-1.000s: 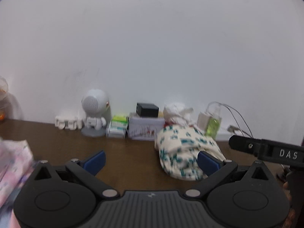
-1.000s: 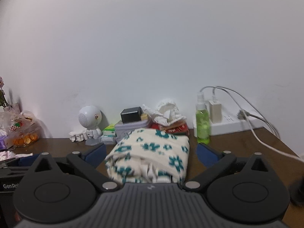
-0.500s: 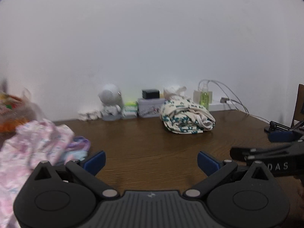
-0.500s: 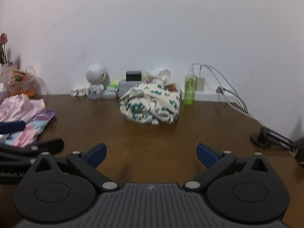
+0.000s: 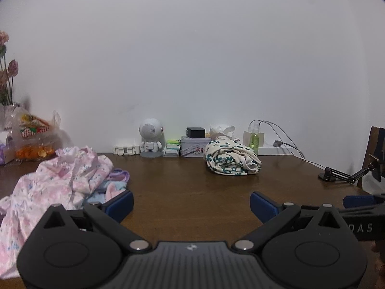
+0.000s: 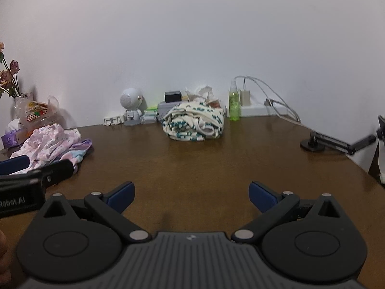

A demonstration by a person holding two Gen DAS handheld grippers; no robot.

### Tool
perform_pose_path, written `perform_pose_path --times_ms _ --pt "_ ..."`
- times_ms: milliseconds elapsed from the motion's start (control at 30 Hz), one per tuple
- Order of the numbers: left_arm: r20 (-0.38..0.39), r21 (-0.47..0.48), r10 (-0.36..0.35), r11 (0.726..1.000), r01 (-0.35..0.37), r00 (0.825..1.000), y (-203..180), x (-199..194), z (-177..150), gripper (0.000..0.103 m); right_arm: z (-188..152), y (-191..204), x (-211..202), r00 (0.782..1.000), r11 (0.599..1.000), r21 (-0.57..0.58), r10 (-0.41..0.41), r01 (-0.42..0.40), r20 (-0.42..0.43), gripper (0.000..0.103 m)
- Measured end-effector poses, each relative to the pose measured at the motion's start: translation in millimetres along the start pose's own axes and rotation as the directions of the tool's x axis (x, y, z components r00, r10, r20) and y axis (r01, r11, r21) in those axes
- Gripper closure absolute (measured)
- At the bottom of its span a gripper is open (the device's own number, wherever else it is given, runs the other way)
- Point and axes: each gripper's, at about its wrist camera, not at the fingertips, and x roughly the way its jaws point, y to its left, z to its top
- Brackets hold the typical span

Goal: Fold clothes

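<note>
A folded cream garment with teal flowers (image 5: 231,160) lies at the back of the brown table (image 5: 192,192); it also shows in the right wrist view (image 6: 195,124). A loose pile of pink floral and pastel clothes (image 5: 62,183) lies at the left, also in the right wrist view (image 6: 51,142). My left gripper (image 5: 191,203) is open and empty, near the table's front, with its left finger close to the pink pile. My right gripper (image 6: 190,196) is open and empty over bare table. Both are well short of the folded garment.
Along the back wall stand a white robot figure (image 5: 151,139), small boxes and a tin (image 5: 192,145), a green spray bottle (image 6: 234,104) and a power strip with cables (image 6: 262,108). A bag of snacks and flowers (image 5: 31,134) is at the left. A black clamp arm (image 6: 334,143) is at the right.
Both grippers have pulled back from the folded flowered garment toward the front of the table. The garment stays at the back. The pink pile has come into view at the left.
</note>
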Motion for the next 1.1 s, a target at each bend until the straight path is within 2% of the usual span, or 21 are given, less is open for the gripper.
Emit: perform_pose_path --times_ms 300,433,600,867,1100 --pt "0.009 -0.017 -0.033 0.999 0.033 0.999 -1.2 -16.4 -7.6 0.000 -8.5 1.8 -21.3 0.999 1.000 -0.008 0.000 0.000 0.034 0.000" --pt "-0.017 -0.029 -0.030 0.999 0.030 0.999 1.2 -13.0 -7.4 0.000 -8.2 1.8 -22.7 0.999 1.000 -0.018 0.005 -0.004 0.042 0.000" --pt "-0.052 -0.068 -0.060 0.996 0.056 0.997 6.3 -9.1 -6.6 0.000 -8.1 1.4 -20.3 1.000 1.000 -0.020 0.004 -0.003 0.023 0.000" --pt "-0.047 -0.037 -0.052 0.998 0.051 0.998 1.7 -10.7 -7.2 0.000 -8.5 3.6 -18.3 1.000 0.999 -0.032 0.004 -0.003 0.010 0.000" --pt "-0.078 -0.043 -0.065 0.997 0.061 0.995 2.5 -5.5 -8.7 0.000 -7.5 2.5 -16.5 1.000 1.000 -0.027 0.012 -0.012 0.001 0.000"
